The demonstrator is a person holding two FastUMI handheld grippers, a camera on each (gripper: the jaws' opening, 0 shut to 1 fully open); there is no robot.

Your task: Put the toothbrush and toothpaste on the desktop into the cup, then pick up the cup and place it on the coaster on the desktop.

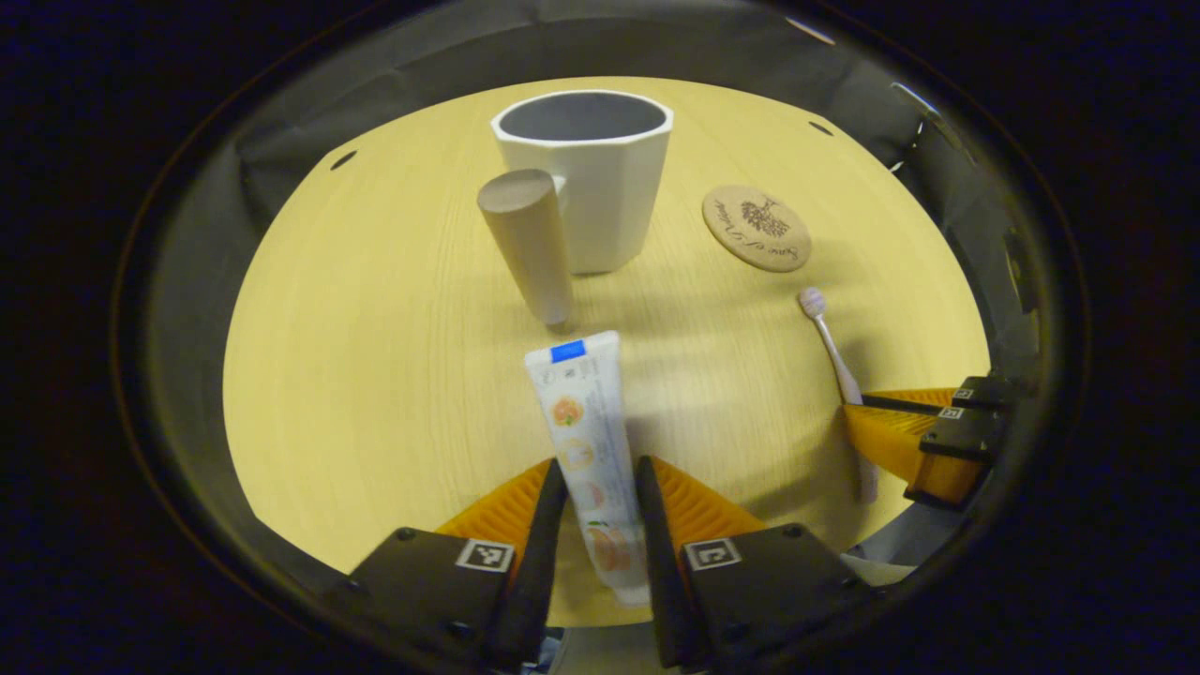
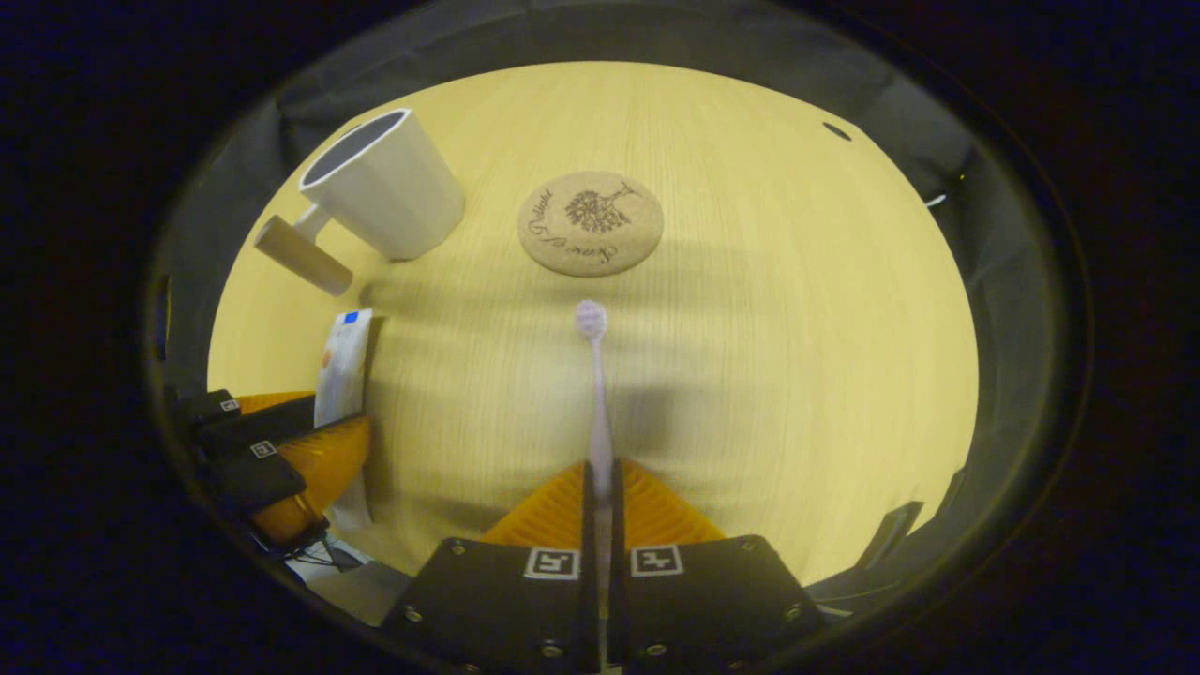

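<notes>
A white toothpaste tube [image 1: 586, 441] with a blue mark points toward the cup, and my left gripper [image 1: 600, 483] is shut on its lower half. The white faceted cup [image 1: 589, 173] stands upright behind it, its tan wooden handle [image 1: 530, 246] facing me. In the right gripper view my right gripper [image 2: 600, 483] is shut on the handle of a pale toothbrush [image 2: 596, 384], whose head points at the round cork coaster [image 2: 591, 223]. The same toothbrush [image 1: 830, 342] and right gripper [image 1: 914, 436] appear at the right of the left gripper view, the toothpaste [image 2: 342, 370] and left gripper [image 2: 281, 450] at the left of the right one.
The light wooden desktop [image 1: 375, 375] carries everything. The coaster [image 1: 756, 228] lies to the right of the cup, about a cup's width away. The cup [image 2: 384, 195] stands left of the coaster in the right gripper view. Dark booth cloth rings the desktop's edges.
</notes>
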